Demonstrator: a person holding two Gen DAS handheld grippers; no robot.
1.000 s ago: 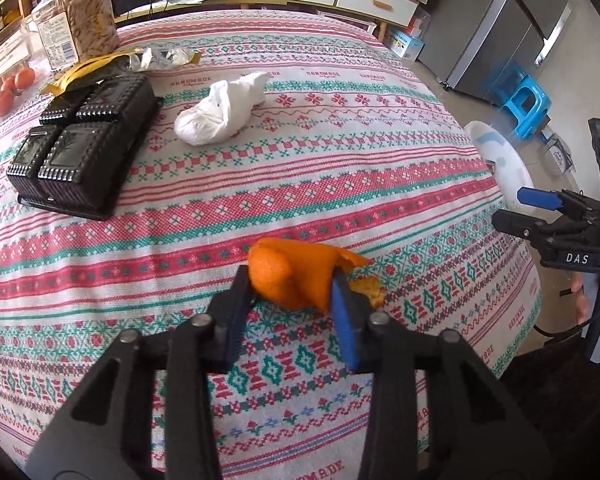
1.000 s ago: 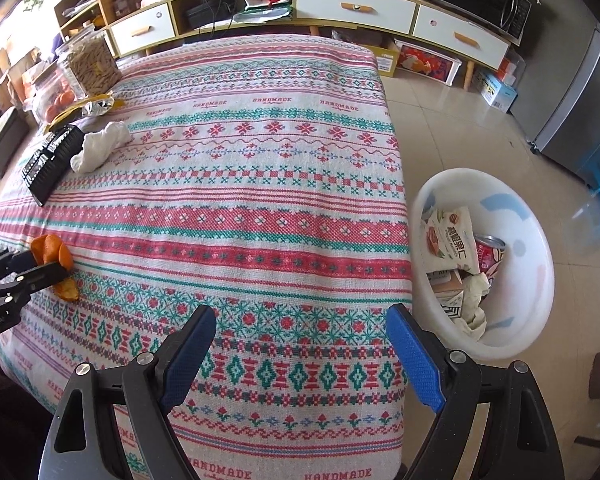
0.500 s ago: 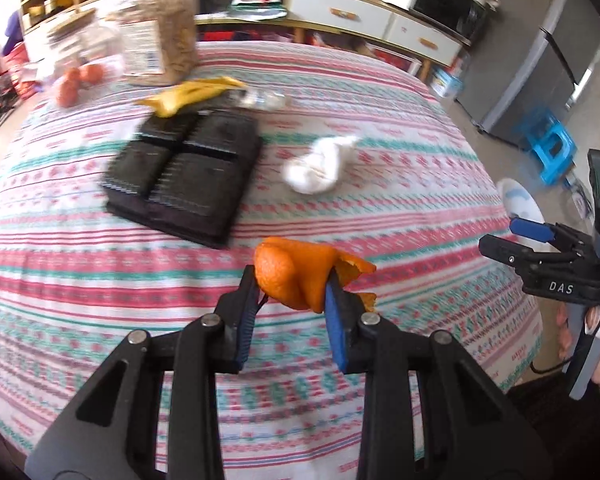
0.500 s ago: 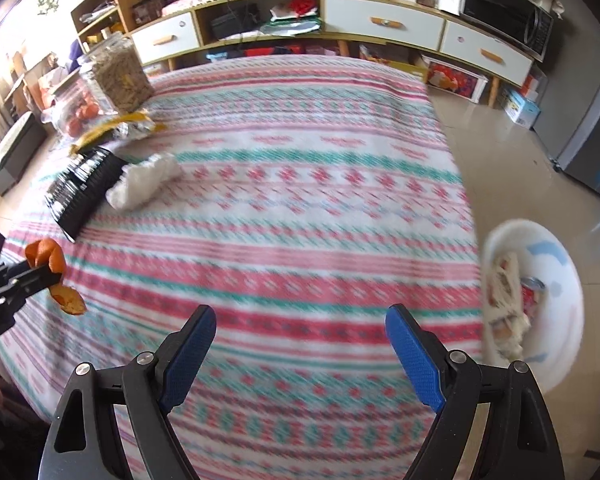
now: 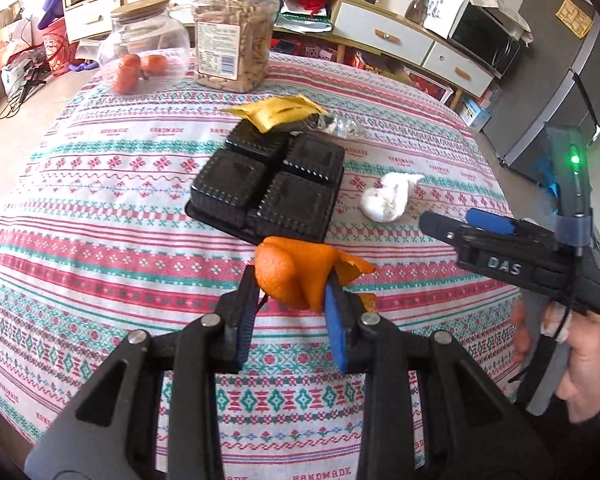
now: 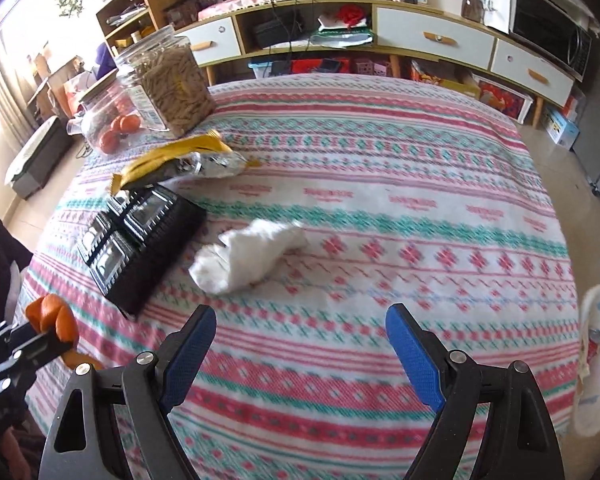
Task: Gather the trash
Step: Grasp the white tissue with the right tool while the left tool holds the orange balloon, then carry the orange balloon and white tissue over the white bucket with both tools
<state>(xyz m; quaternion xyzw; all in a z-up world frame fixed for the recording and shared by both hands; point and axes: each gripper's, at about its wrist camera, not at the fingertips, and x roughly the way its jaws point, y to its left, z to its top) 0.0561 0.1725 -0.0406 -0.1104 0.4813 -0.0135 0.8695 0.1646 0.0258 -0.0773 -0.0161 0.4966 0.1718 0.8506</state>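
**Orange peel gripped above the patterned table**

While the left gripper [image 5: 290, 300] hangs over the table [image 5: 100, 248], its jaws are clamped on a curl of orange peel [image 5: 296, 276], which sticks up and out past the blue pads toward 1 o'clock. Beyond the peel, at 12 o'clock, lies a black plastic tray [image 5: 268, 188]; a crumpled white tissue [image 5: 388, 200] sits at 2 o'clock, just right of the tray. A yellow wrapper [image 5: 276, 114] rests on the tray's far edge.

"HANDMADE" is woven repeatedly into the tablecloth. "DAS" is printed on the body of the right gripper [image 6: 300, 344], held in a hand [image 5: 580, 364] at 3 o'clock.

Its jaws stand wide apart with nothing between them, only tablecloth showing below. The tissue lies ahead of them at 11 o'clock, and a white bin [image 6: 596, 360] shows at 3 o'clock.
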